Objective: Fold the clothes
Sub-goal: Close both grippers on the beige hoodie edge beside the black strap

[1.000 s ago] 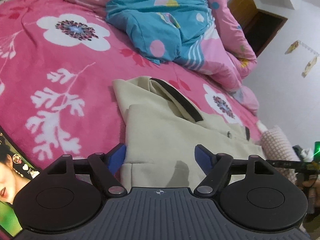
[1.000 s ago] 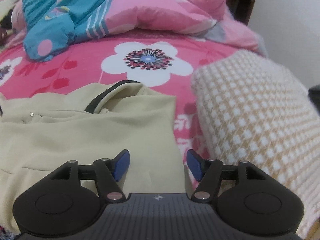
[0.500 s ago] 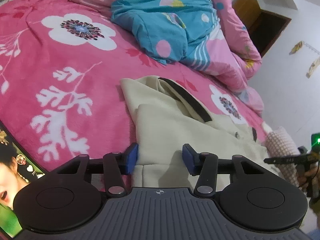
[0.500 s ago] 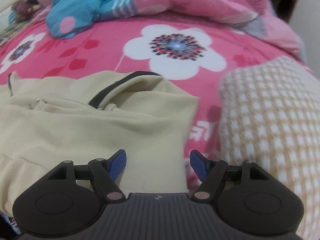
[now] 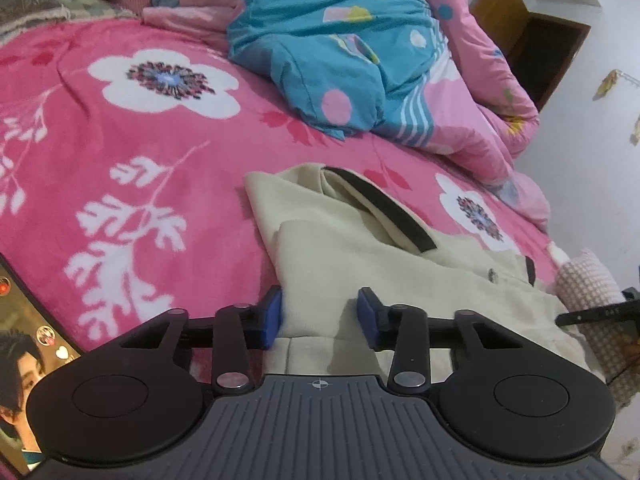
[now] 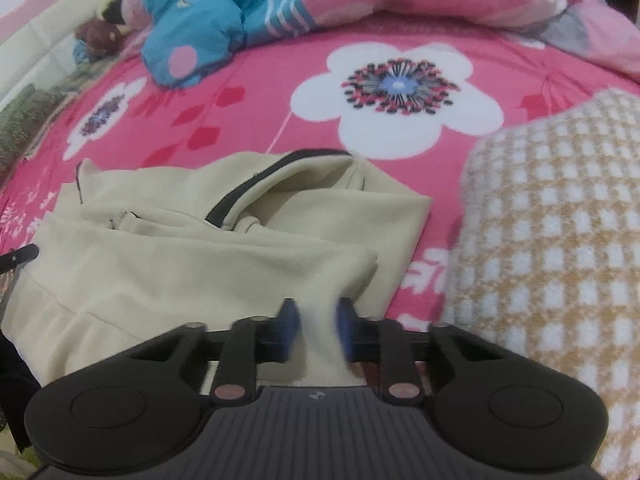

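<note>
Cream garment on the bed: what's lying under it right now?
The cream garment lies on the pink floral blanket, which shows on all its far sides. Anything beneath the folded layers is covered. The checked cushion sits beside it, not under.

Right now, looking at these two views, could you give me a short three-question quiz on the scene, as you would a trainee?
1. True or false: the cream garment lies on a pink flowered blanket.
2. Which claw has closed in tighter on the fabric? A) left claw B) right claw
3. Fill in: beside the garment, on its right, sits a ____ checked cushion.

Key: 1 true; 2 B; 3 orange-and-white.
</note>
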A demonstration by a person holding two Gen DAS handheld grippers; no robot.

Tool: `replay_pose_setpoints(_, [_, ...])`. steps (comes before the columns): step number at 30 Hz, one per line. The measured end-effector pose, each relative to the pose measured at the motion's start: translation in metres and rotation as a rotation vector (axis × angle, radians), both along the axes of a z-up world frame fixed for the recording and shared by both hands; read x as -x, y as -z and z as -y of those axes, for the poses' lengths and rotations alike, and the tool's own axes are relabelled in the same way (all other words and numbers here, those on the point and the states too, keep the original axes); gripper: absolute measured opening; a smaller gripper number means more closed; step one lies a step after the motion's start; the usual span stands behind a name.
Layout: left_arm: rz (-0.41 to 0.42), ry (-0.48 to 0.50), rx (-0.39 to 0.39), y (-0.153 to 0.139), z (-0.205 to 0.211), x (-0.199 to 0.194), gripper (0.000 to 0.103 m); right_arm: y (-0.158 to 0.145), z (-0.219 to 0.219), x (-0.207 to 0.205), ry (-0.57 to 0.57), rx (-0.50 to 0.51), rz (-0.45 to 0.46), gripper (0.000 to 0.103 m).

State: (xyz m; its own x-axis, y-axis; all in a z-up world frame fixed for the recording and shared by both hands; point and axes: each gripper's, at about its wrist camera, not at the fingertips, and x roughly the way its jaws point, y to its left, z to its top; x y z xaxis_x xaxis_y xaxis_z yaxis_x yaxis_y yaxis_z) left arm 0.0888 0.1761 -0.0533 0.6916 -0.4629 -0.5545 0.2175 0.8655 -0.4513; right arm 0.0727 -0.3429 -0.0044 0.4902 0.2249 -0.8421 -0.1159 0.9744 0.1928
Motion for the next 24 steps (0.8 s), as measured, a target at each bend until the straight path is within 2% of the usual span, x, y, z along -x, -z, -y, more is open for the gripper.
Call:
replay_pose_setpoints(2, [-0.006,-0.009,0.002,-0.001,0.0,-0.001,0.035,0.002,-0.002,-0.001,-0.003,0.016,0.017,0.021])
replay_pose_setpoints(5, [-0.026,-0.026,0.011,0.003,0.001,-0.005,0.035,0.009,-0.008,-0.007,0.009,0.019,0.025,0.033])
replay_pose_setpoints(7, [-0.028,-0.039,0.008,0.004,0.002,-0.005,0.035,0.01,-0.007,-0.007,0.011,0.009,0.042,0.033])
replay_pose_setpoints(9, [0.001,-0.039,-0.032,-0.001,0.007,0.0,0.03,0.009,-0.005,-0.004,0.012,-0.003,0.063,0.027])
replay_pose_setpoints(10, [0.02,-0.038,-0.056,-0.005,0.01,0.003,0.027,0.008,-0.005,-0.002,0.012,-0.004,0.079,0.019])
replay_pose_setpoints(12, [0.05,-0.035,-0.094,-0.01,0.015,0.008,0.027,0.004,-0.002,0.007,0.005,-0.013,0.116,0.016])
replay_pose_setpoints(14, [0.056,-0.031,-0.093,-0.012,0.015,0.009,0.027,0.002,0.001,0.01,0.002,-0.029,0.136,0.015])
replay_pose_setpoints(15, [0.054,-0.031,-0.077,-0.012,0.014,0.009,0.027,0.002,0.001,0.011,0.0,-0.034,0.141,0.015])
replay_pose_setpoints(24, [-0.028,-0.06,0.262,0.001,-0.009,-0.001,0.028,0.004,0.003,0.014,-0.015,-0.082,0.175,0.016])
